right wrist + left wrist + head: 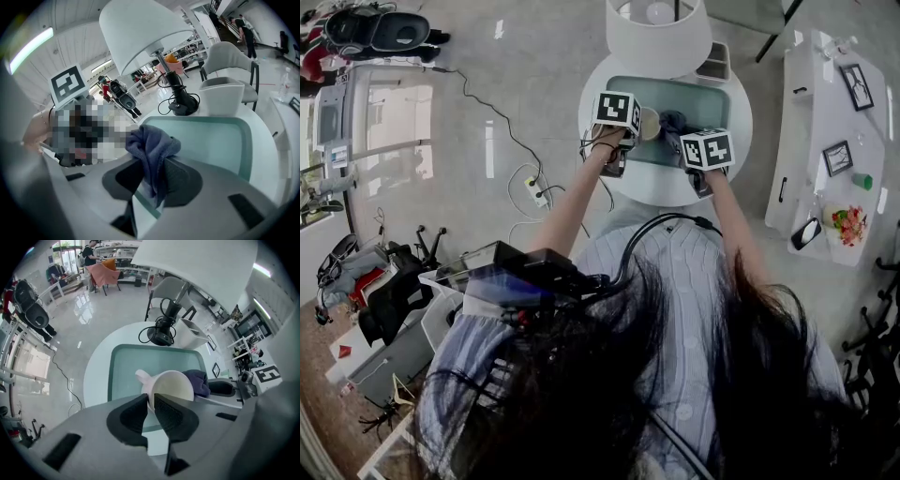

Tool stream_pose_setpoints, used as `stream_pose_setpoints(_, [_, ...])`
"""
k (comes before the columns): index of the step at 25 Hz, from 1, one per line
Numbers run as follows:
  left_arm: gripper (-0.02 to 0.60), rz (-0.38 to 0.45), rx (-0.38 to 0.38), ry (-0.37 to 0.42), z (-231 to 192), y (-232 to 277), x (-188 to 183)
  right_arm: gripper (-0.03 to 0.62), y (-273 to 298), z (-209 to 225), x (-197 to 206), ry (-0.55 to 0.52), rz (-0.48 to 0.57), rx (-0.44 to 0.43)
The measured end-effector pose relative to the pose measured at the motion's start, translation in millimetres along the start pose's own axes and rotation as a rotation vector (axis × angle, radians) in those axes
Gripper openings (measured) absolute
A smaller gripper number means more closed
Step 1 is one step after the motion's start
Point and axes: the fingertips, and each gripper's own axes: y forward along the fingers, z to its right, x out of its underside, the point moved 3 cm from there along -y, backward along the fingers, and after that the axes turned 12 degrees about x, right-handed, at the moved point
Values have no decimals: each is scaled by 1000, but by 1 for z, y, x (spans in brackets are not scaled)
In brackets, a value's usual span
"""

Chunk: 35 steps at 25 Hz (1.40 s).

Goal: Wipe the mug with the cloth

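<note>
A cream mug (172, 386) is held above the green tray (126, 364), tipped so its mouth faces the camera and its handle sticks out left. My left gripper (151, 409) is shut on the mug's rim. A purple-blue cloth (152, 150) hangs bunched between the jaws of my right gripper (151, 180), which is shut on it. In the left gripper view the cloth (200, 382) lies just right of the mug, close against its side. From the head view both grippers (619, 141) (698, 169) meet over the tray with the mug (649, 122) and cloth (671, 122) between them.
The tray (712, 105) sits on a round white table (727, 155) under a white lamp shade (658, 33). The lamp's black base (161, 336) and a white box (220, 96) stand at the table's far side. A white side cabinet (825, 141) stands at the right.
</note>
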Motion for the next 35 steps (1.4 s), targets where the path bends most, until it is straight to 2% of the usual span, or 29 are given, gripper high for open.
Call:
stream_pose_setpoints(7, [58,56,58,-105,-3,1,1,117,-8,-1,14,67,-19,19])
stream_pose_setpoints(13, [52,56,51,-98,-3,2,2,117,-13,-13,27,65,-25,-2])
stream_pose_setpoints(19, [52,48,8,-41,-2,2,1,117,-18,-26,38,78,-29,-33])
stream_pose_setpoints(27, [52,67,-12,-73,-1,4,6,117,-12,-19,37,100,-42,-16])
stream_pose_setpoints(30, [52,67,-6,-109,-2,2,12,117,-7,-18,27,89,-32,-28])
stream_pose_setpoints(35, [54,100,3,-234,-5,2,17,117,0,-11,12,84,-37,27])
